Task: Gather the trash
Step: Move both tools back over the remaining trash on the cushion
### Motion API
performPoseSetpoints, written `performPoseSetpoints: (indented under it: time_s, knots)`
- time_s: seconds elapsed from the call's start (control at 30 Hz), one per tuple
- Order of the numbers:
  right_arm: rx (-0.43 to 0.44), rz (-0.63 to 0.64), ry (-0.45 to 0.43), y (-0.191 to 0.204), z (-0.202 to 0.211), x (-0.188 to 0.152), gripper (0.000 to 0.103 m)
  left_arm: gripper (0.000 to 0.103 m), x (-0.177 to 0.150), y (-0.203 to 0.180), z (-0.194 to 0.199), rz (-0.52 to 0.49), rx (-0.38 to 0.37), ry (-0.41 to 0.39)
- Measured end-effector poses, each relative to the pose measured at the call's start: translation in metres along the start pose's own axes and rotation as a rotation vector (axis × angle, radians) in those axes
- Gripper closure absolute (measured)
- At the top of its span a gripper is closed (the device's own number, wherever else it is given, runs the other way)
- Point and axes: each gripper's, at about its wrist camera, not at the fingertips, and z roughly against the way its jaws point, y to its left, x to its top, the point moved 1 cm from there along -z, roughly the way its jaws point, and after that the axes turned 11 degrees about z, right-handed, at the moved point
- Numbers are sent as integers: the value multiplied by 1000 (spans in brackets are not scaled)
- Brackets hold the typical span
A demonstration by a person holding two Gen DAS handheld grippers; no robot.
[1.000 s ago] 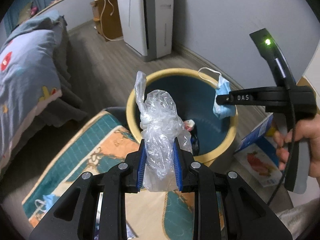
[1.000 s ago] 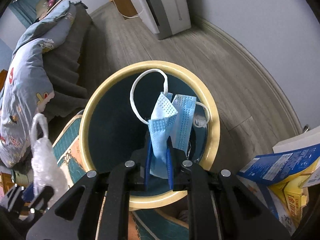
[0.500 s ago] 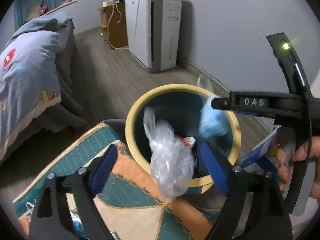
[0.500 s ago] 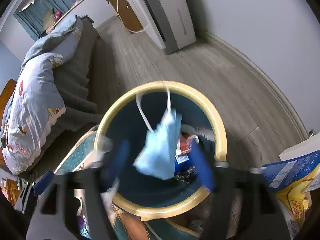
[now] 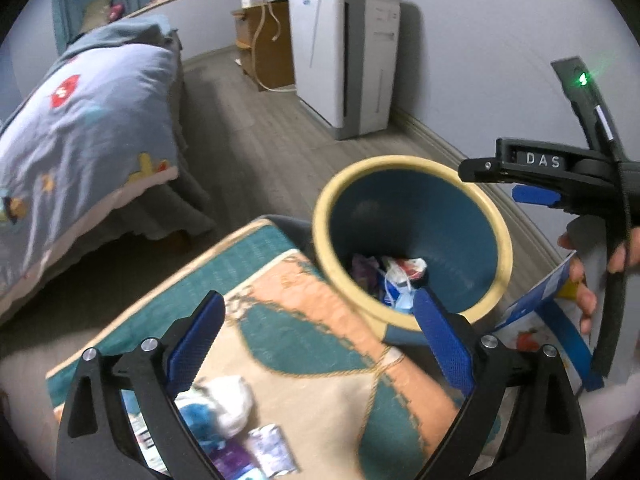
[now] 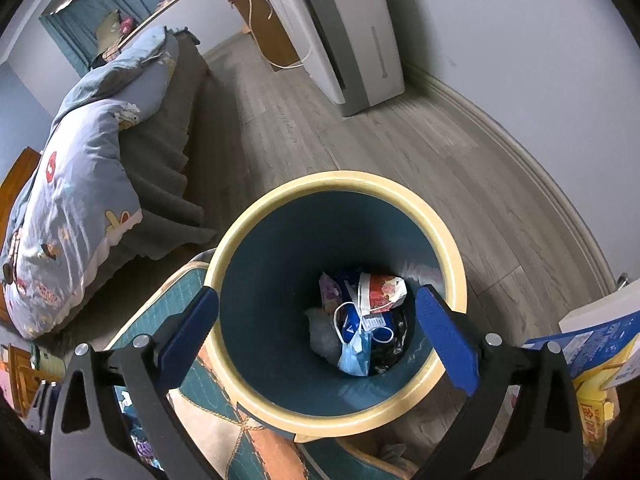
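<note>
A round bin (image 6: 340, 178) with a cream rim and a dark blue inside stands on the floor, also seen from the left wrist as the bin (image 5: 408, 162). At its bottom lie a blue face mask (image 6: 354, 356), a crumpled clear plastic bag (image 6: 322, 332) and printed wrappers (image 6: 380, 290). My right gripper (image 6: 318, 294) hangs over the bin's mouth, jaws opening, nothing between them. My left gripper (image 5: 318, 304) is above the bin's near edge and a patterned mat (image 5: 304, 344), jaws opening and empty. On the mat lie a white tissue (image 5: 228, 400) and small wrappers (image 5: 272, 448).
A bed with a blue quilt (image 5: 80, 120) fills the left. A white air purifier (image 5: 344, 52) and a wooden cabinet (image 5: 260, 40) stand by the far wall. Blue and yellow boxes (image 6: 592, 344) sit right of the bin. A hand (image 5: 588, 280) holds the right gripper (image 5: 486, 182).
Both grippers went from shut to wide open. The plastic bag dropped from the left one and the face mask from the right one, both into the bin. The left gripper shifted left.
</note>
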Motion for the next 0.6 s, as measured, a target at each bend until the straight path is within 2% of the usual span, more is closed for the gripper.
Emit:
performPoseSetpoints:
  time_s: [0.17,0.33,0.53,0.6]
  knots:
    - [-2,19,1,2,2,0,6,8,-8,38,32,28,49,-23]
    - [-5,34,-4,9,5,-1,6,8,-27,91,64,91,138,-27]
    - [-24,135,9,37,10,-7,6,8,-56,148,99,134,244,-12]
    - [-23,187,14,51,12,-10,6,7,-63,164,111,169,254,-26]
